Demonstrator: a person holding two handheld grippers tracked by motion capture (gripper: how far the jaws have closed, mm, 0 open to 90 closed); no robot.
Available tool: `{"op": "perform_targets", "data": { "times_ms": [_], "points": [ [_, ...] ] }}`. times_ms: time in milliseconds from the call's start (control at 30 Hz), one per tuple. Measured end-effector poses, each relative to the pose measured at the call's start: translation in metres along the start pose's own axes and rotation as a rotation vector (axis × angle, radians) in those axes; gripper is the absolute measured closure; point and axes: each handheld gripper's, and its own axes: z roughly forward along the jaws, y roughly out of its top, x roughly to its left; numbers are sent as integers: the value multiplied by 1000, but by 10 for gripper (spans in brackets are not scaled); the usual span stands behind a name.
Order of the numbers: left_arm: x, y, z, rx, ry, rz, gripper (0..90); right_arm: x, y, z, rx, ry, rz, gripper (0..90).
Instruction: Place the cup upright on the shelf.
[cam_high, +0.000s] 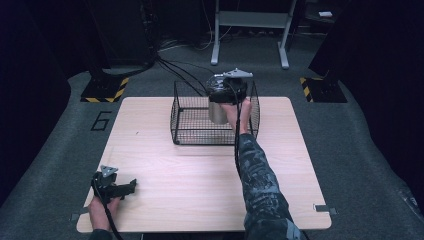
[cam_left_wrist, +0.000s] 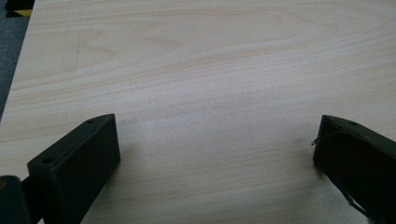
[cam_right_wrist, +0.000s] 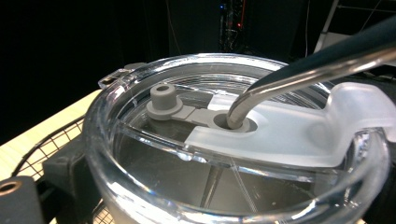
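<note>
A steel tumbler (cam_high: 217, 113) with a clear lid (cam_right_wrist: 154, 191) and a bent metal straw (cam_right_wrist: 299, 70) is inside the black wire basket (cam_high: 176, 116) at the table's far middle. My right gripper (cam_high: 227, 91) is shut on the tumbler near its top, and one dark finger (cam_right_wrist: 65, 170) presses against its side. I cannot tell whether the tumbler touches the basket floor. My left gripper (cam_high: 131, 186) rests low over the wood at the near left corner. In the left gripper view it (cam_left_wrist: 217, 135) is open wide over bare wood.
The light wooden table (cam_high: 200, 175) stands on grey carpet. A grey stopper (cam_right_wrist: 163, 100) sits on the lid beside the straw hole. Beyond the table are a white metal frame (cam_high: 250, 22) and yellow-black striped bases (cam_high: 105, 90).
</note>
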Motion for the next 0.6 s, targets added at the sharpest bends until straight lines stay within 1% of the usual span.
{"op": "perform_targets", "data": {
  "times_ms": [67, 167, 233, 267, 300, 333, 367, 400, 467, 500, 600],
  "points": [
    [0, 0, 0, -3, 0, -4, 4, 0, -2, 3, 3, 1, 11, 39],
    [0, 0, 0, -4, 0, -5, 4, -1, -5, 8, 11, -6, 11, 39],
    [0, 0, 0, -4, -1, -6, 4, -1, -8, 11, 20, -14, 20, 38],
    [0, 0, 0, -6, -1, -4, 4, -2, -9, 13, 22, -12, 15, 39],
    [0, 0, 0, -3, -1, -6, 4, -2, -11, 14, 27, -13, 30, 39],
    [0, 0, 1, -8, 0, -2, 4, -3, -13, 16, 30, -11, 24, 39],
    [0, 0, 0, 1, -1, 0, 4, -3, -15, 18, 33, -13, 26, 38],
    [1, 0, 0, -4, 0, 4, 4, -2, -16, 19, 37, -13, 30, 39],
    [0, 0, 0, 2, -1, -1, 4, 0, -20, 24, 47, -13, 34, 38],
    [1, 0, 0, -2, 2, 8, 4, 0, -21, 26, 48, -11, 27, 38],
    [1, 0, 0, -2, 3, 10, 4, 1, -22, 29, 52, -11, 23, 39]
  ]
}}
